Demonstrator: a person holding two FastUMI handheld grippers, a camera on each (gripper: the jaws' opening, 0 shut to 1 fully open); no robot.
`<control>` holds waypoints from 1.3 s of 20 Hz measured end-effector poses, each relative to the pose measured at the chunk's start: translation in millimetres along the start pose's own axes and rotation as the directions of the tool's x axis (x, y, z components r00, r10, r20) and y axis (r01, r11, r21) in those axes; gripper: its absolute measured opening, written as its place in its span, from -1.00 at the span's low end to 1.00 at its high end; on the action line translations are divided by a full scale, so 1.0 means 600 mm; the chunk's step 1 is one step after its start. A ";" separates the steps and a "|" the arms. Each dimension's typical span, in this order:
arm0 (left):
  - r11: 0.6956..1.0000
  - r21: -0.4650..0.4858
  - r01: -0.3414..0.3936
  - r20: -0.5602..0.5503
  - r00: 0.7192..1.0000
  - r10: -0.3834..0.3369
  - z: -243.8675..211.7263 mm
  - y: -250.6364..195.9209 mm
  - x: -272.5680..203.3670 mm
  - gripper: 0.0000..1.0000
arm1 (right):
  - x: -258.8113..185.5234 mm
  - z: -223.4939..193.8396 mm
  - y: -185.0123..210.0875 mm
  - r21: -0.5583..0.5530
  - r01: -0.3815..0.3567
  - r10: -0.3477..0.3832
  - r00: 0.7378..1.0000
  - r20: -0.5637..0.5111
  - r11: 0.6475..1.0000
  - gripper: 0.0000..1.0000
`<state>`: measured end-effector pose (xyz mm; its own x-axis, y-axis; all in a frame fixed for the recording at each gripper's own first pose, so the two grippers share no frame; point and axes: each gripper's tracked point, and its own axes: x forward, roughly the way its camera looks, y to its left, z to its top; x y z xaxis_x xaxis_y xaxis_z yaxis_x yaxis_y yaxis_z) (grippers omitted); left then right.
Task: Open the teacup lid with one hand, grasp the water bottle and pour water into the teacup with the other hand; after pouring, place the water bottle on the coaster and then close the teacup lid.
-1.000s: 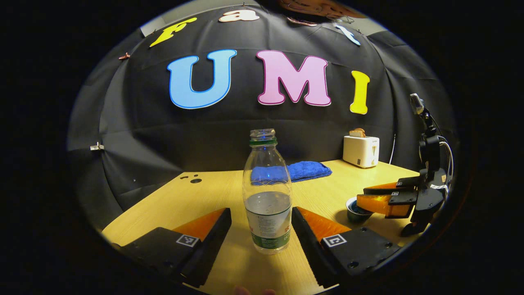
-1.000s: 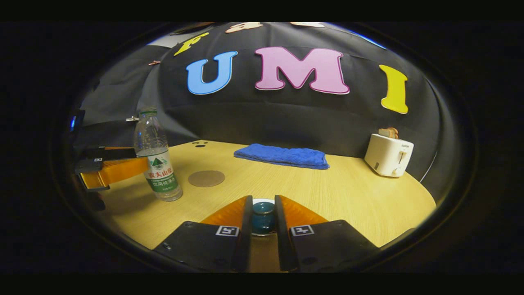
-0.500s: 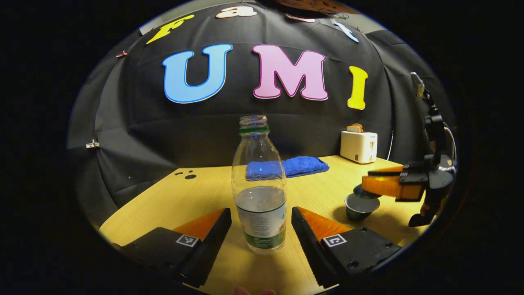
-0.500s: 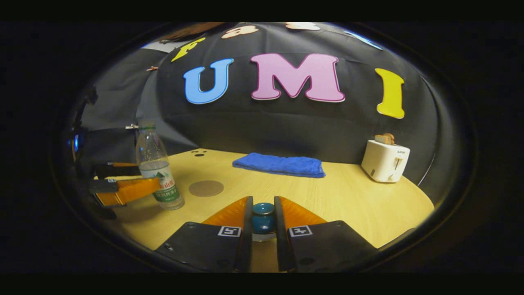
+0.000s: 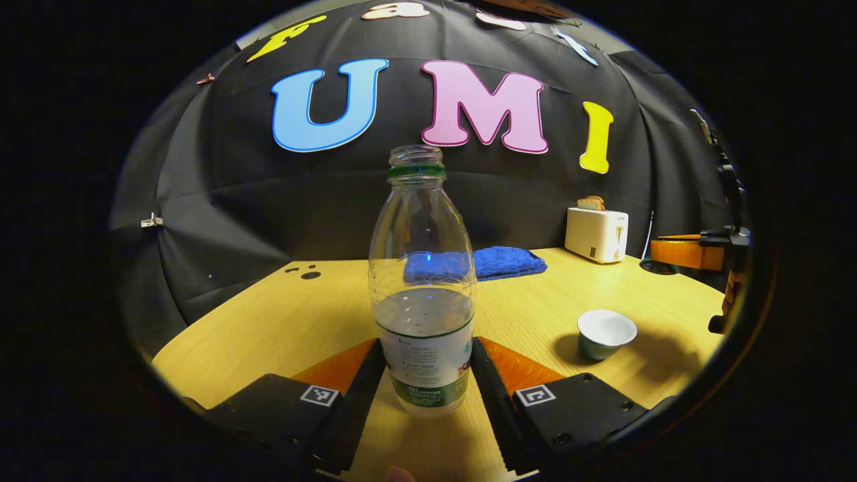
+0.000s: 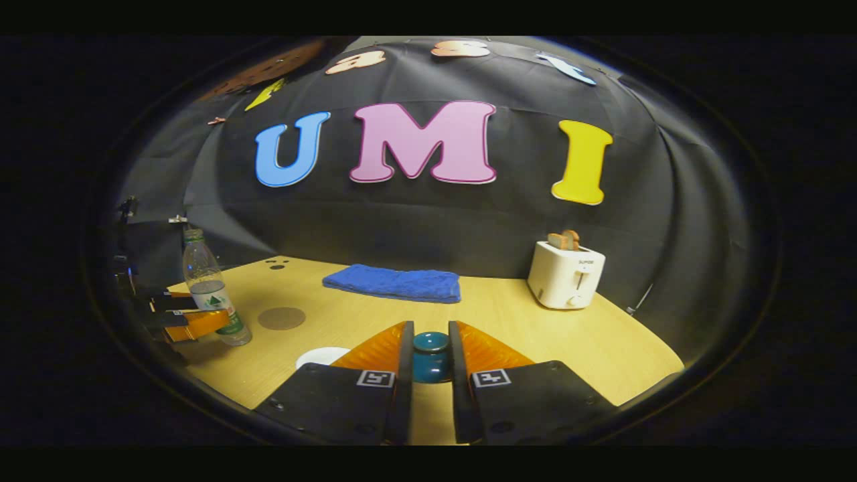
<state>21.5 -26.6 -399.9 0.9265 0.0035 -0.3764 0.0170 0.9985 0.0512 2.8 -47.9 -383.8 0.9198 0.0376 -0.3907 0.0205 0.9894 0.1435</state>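
Left gripper view: the left hand-held gripper point(image 5: 426, 365) has both fingers pressed on the upright water bottle point(image 5: 423, 281) standing on the surface point(image 5: 281, 321); the uncovered teacup point(image 5: 606, 333) sits right of it.

Right gripper view: the right hand-held gripper point(image 6: 430, 355) is clamped on the teacup lid point(image 6: 430, 357); the coaster point(image 6: 282, 318) lies far left, near the bottle

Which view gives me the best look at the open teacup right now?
The left gripper view: the teacup stands whole on the table, lid off, its pale inside visible. In the right gripper view just a slice of its rim peeks out beside that gripper's finger.
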 end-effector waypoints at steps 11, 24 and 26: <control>0.816 0.572 -0.085 0.013 0.995 0.094 0.060 0.021 0.035 0.51 | -0.021 -0.002 -0.061 0.017 0.056 -0.056 0.998 0.030 0.998 -0.55; 0.285 0.959 0.010 -0.016 1.000 0.020 0.039 -0.073 0.057 0.50 | -0.055 -0.026 -0.110 0.038 0.090 -0.091 0.995 0.036 0.995 -0.36; 0.230 0.973 0.001 -0.007 1.000 0.027 0.046 -0.073 0.058 0.49 | -0.057 -0.024 -0.110 0.033 0.087 -0.088 0.995 0.038 0.996 -0.40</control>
<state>63.2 -71.6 -389.9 0.9238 0.0308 -0.3817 0.3708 0.1770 0.9117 -35.8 -112.4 -392.7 0.9285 -0.0552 -0.3672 0.1134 0.9838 0.1388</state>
